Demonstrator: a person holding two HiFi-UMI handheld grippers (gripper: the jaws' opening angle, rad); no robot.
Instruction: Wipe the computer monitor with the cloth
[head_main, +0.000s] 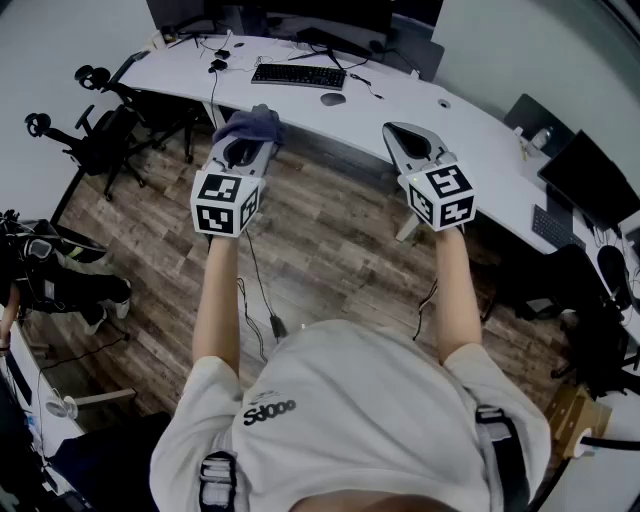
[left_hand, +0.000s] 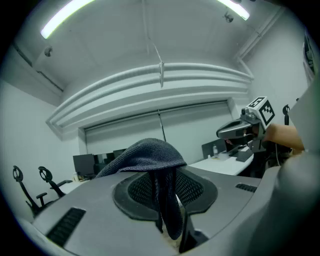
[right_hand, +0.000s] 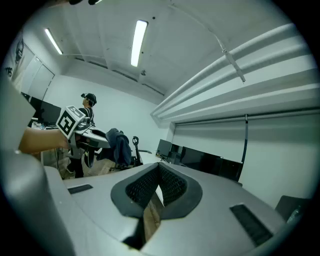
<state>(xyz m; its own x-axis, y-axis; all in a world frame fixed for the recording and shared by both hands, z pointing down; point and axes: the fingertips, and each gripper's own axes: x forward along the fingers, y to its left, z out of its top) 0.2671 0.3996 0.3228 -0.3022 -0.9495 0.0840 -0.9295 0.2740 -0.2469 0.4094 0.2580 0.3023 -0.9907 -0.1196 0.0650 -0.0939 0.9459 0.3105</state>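
A person's white shirt (head_main: 350, 400) fills the foreground. Short of the desk (head_main: 400, 100), the left gripper (left_hand: 161, 192) clamps the dark cloth (left_hand: 145, 155); the right gripper (right_hand: 159, 172) is closed and empty. The monitor (head_main: 320, 18) stands at the desk's far edge, and wiping seemingly has not begun.

Dark blue-grey knit cloth (left_hand: 145, 155). Left gripper (left_hand: 169, 210) and right gripper (right_hand: 156, 192) grey, their cubes black-and-white squares. Beyond the cloth, white table (head_main: 400, 100), black keyboard (head_main: 298, 75); below it, brown plank floor (head_main: 330, 250).
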